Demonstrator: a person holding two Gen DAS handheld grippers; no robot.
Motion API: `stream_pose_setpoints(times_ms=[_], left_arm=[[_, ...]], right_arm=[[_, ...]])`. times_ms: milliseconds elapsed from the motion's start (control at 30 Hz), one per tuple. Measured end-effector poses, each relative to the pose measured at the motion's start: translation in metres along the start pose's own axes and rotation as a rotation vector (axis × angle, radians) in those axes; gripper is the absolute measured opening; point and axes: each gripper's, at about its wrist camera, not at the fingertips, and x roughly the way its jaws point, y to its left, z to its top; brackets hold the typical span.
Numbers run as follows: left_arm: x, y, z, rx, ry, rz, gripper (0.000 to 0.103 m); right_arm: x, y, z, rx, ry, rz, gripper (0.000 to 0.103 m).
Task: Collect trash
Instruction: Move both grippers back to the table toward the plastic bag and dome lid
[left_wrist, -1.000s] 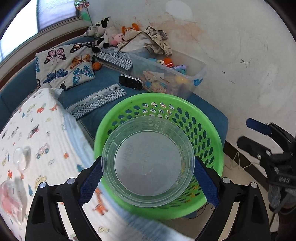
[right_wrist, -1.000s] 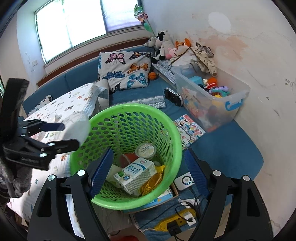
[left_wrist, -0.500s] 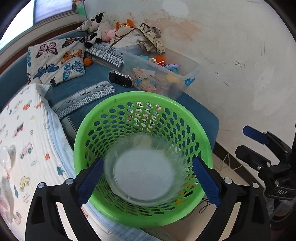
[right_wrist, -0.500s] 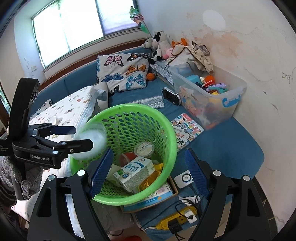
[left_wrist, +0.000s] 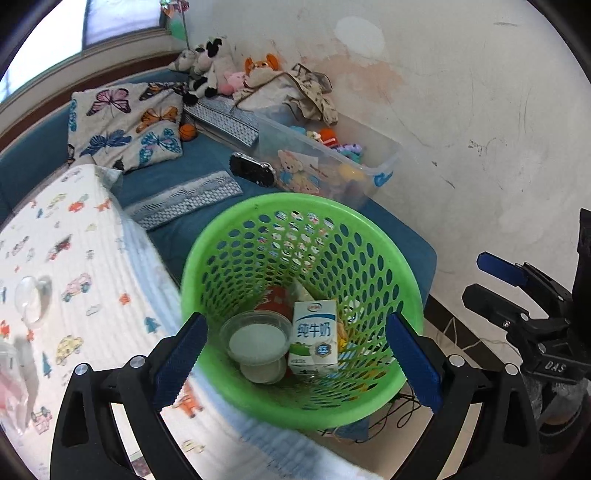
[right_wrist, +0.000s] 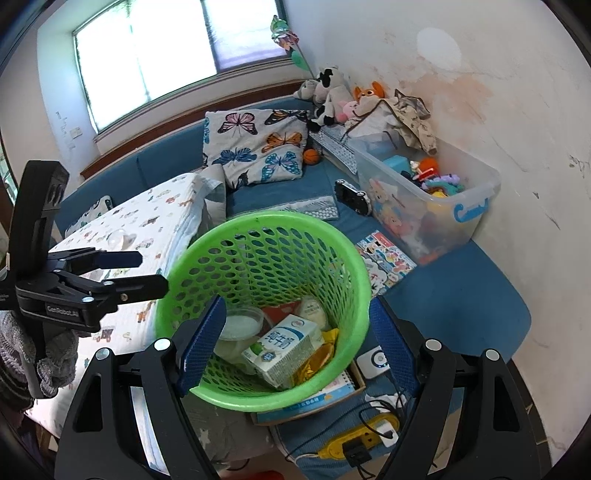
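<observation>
Dropped from the left gripper (left_wrist: 295, 354) a moment ago, the clear plastic cup (left_wrist: 256, 339) now lies at the bottom of the green basket (left_wrist: 369, 236), just beside the milk carton (left_wrist: 314, 338). Both sets of jaws stand wide apart and hold nothing: the left hangs over the basket's near rim beside the car-print blanket (left_wrist: 74, 266), and the right gripper (right_wrist: 295, 347) hovers over the basket too.

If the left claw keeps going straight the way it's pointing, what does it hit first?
Most likely the clear plastic cup lying in the green basket, beside the milk carton. The left claw is open and empty; depth is uncertain.
</observation>
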Motion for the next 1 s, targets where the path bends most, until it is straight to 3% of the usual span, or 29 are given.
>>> stream_pose_setpoints(times_ms=[233, 467, 1000], left_arm=[[-0.028, 0.024, -0.018, -0.040, -0.036, 0.049, 0.094], [-0.057, 0.058, -0.046, -0.090, -0.070, 0.153, 0.094], [-0.131, 0.178, -0.103, -0.276, -0.134, 0.413, 0.094]], right_arm=[[0.005, 0.023, 0.002, -0.032, 0.006, 0.038, 0.081], [0.013, 0.059, 0.010, -0.096, 0.018, 0.090, 0.083], [0.052, 0.164, 0.024, -0.239, 0.061, 0.236, 0.083]])
